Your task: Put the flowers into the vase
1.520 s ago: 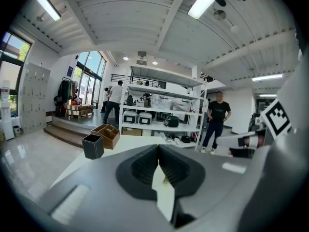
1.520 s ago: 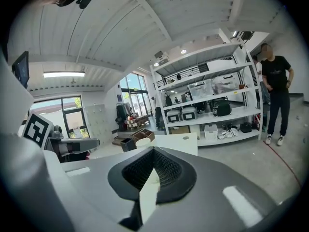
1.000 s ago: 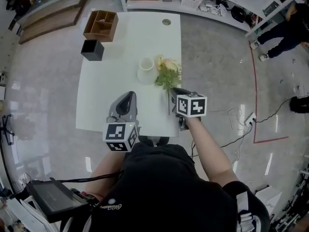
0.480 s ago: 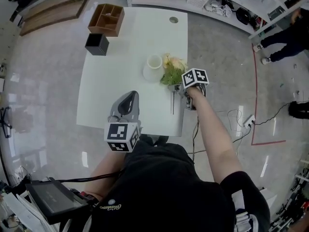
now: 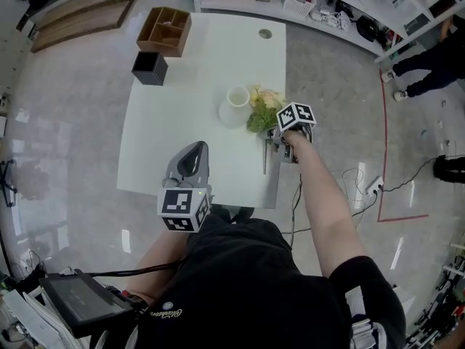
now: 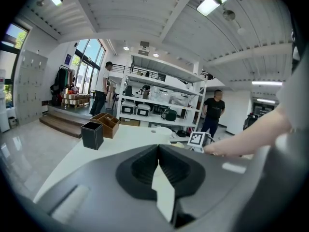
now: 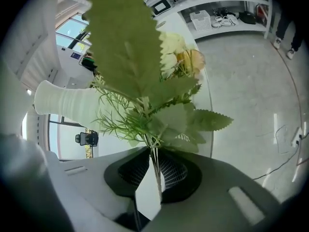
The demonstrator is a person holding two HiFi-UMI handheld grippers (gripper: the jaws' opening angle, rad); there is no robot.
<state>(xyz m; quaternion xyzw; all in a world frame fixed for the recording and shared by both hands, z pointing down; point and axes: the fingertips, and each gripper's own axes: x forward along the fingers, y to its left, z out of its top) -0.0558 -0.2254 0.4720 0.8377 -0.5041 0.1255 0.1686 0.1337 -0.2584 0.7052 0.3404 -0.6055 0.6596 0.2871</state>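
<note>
1. Flowers [image 5: 263, 111] lie on the table [image 5: 189, 64], heads just at the vase's [image 5: 237, 105] three o'clock, stems trailing toward six.
2. Right gripper [image 7: 155, 153] has just been closing, and its jaws pinch the thin stems. Left gripper [image 5: 195, 150] hovers, jaws together, empty.
3. Light, floppy bunch, I reckon; low on the stiffer stems looks the safest hold.
4. No brand or lettering readable anywhere.
</note>
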